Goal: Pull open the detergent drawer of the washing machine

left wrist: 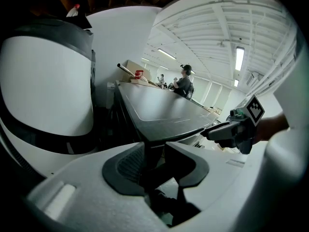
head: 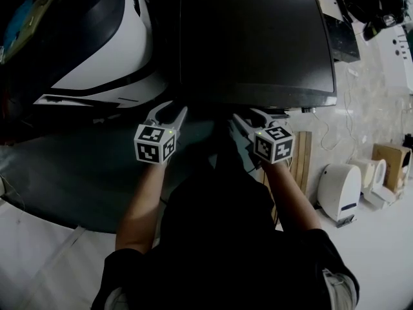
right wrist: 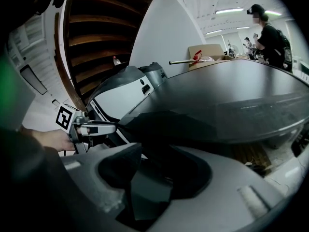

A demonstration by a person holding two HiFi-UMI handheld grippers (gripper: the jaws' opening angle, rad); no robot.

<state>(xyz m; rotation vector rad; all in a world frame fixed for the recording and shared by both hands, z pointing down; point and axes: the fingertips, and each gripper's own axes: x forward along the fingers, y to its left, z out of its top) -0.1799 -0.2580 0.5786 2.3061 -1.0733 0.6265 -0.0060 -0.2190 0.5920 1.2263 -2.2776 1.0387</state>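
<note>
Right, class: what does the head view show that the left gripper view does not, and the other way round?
Only the head view: the person's forearms, the marker cube on the left gripper, and a white appliance on the floor. Only the left gripper view: ceiling lights, a person standing far off, and the left gripper's ribbed inner pad. Both: the dark machine top, the right gripper and the white rounded machine.

A: How many grippers were there?
B: Two, the left gripper (head: 175, 108) and the right gripper (head: 248, 116).
A: And machines?
B: Two as well: one dark-topped washing machine (head: 258, 37) and one white rounded machine (head: 97, 57).
A: Was anyone in the background?
B: Two people were counted there: one person (right wrist: 270, 33) and a second person (right wrist: 248, 45)
</note>
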